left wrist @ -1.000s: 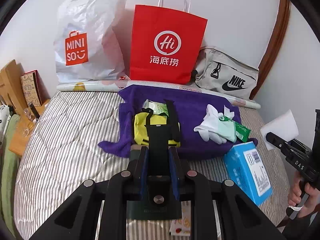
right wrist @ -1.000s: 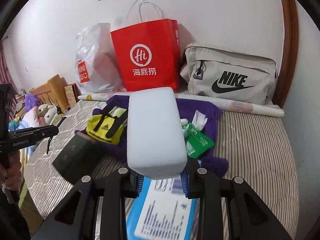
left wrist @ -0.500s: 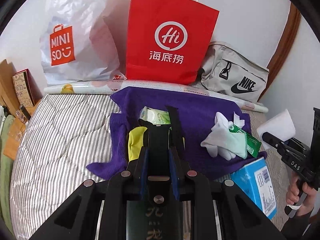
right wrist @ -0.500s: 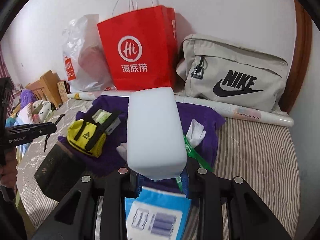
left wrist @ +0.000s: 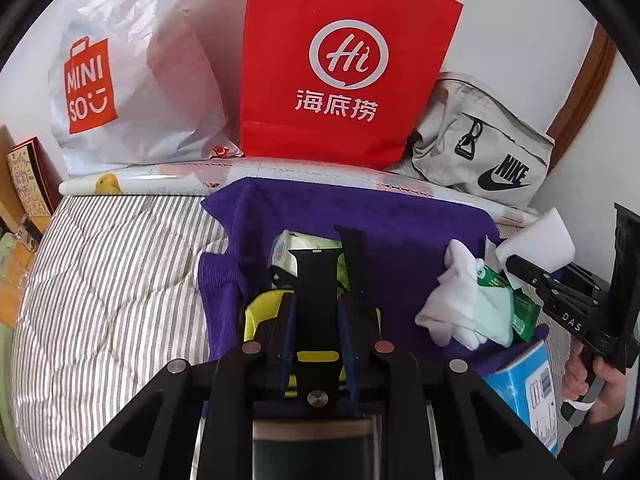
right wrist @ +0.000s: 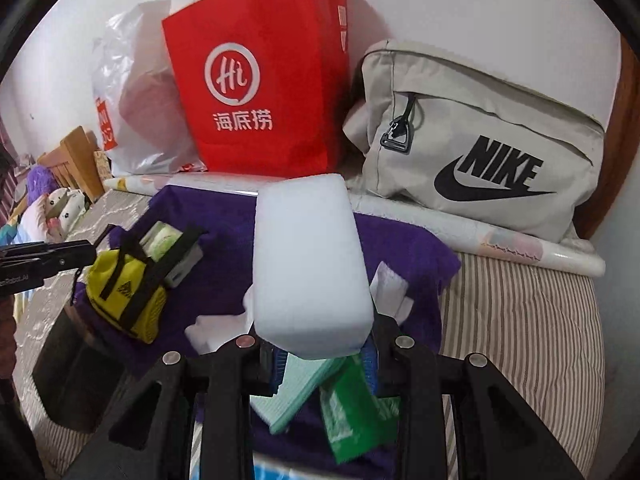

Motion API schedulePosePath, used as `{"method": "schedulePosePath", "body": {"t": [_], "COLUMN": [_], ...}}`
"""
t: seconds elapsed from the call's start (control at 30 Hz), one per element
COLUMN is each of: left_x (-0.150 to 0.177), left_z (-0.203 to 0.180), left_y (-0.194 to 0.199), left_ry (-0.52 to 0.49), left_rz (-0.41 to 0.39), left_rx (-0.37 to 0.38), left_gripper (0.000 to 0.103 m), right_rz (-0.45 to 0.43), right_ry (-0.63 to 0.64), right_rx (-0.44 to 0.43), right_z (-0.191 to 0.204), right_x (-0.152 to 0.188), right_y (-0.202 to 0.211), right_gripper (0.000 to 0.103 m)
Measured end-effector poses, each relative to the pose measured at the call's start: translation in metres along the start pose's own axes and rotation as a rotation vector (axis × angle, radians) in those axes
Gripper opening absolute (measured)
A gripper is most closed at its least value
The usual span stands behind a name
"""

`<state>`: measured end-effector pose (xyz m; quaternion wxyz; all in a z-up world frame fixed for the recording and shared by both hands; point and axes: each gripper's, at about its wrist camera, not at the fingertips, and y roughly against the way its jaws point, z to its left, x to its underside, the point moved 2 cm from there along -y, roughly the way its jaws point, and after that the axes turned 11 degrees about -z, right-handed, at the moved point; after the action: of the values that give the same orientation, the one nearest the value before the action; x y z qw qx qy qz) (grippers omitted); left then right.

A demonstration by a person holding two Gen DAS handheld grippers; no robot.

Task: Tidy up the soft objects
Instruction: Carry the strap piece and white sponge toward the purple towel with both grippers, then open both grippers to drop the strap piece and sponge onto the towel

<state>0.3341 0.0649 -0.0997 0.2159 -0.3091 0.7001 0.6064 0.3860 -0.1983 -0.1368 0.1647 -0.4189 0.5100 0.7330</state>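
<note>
The left claw (left wrist: 316,320) is pinched narrow on a black strap (left wrist: 316,280), which stands up between its blue pads and blocks the view straight ahead. Just beyond it a yellow pouch (left wrist: 260,312) lies on the near left part of a purple towel (left wrist: 400,232) spread over the striped bed (left wrist: 112,280), a pale green tissue pack (left wrist: 288,246) tucked behind the pouch. The right claw (right wrist: 316,356) holds a white foam block (right wrist: 308,264) by its near end, so most of the block sticks out forward, unsupported. Under it, toward the towel's near right corner, lie a white cloth (left wrist: 452,312), a mint cloth (right wrist: 304,388) and a green packet (right wrist: 352,412); a blue box (left wrist: 524,384) sits at the towel's near edge.

Against the wall at the far edge of the bed stand a white plastic bag (left wrist: 132,80), a red paper bag (left wrist: 340,64) and a beige sling bag (right wrist: 480,140), with a long roll (left wrist: 160,174) lying in front of them.

The risks, as I judge them: the foam, gripped only at one end, could bend, pivot or squeeze out if bumped on a bag's rim. The limp strap could swing and snag the pouch's own straps, dragging it off the towel. Both held things hide what lies directly ahead, so either claw might knock the loose cloths or the tissue pack.
</note>
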Motion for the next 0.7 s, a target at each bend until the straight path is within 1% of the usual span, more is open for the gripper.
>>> {"method": "schedulePosePath", "body": {"t": [0.17, 0.27, 0.53, 0.7], "left_x": [-0.006, -0.006, -0.003, -0.004], "left_z": [0.002, 0.0, -0.001, 0.001], "left_y": [-0.014, -0.026, -0.048, -0.053], "left_ry": [0.012, 0.009, 0.005, 0.013], "left_rz": [0.012, 0.035, 0.084, 0.099], "left_rx": [0.021, 0.023, 0.016, 0.016], "left_gripper": [0.02, 0.02, 0.02, 0.02], "right_rz": [0.034, 0.057, 0.114, 0.117], "right_ry": [0.019, 0.013, 0.012, 0.026], "right_rx": [0.008, -0.005, -0.021, -0.02], "right_z": [-0.004, -0.005, -0.007, -0.005], "right_x": [-0.004, -0.005, -0.002, -0.002], "right_y": [-0.025, -0.034, -0.049, -0.05], "right_gripper": [0.031, 0.031, 0.032, 0.033]}}
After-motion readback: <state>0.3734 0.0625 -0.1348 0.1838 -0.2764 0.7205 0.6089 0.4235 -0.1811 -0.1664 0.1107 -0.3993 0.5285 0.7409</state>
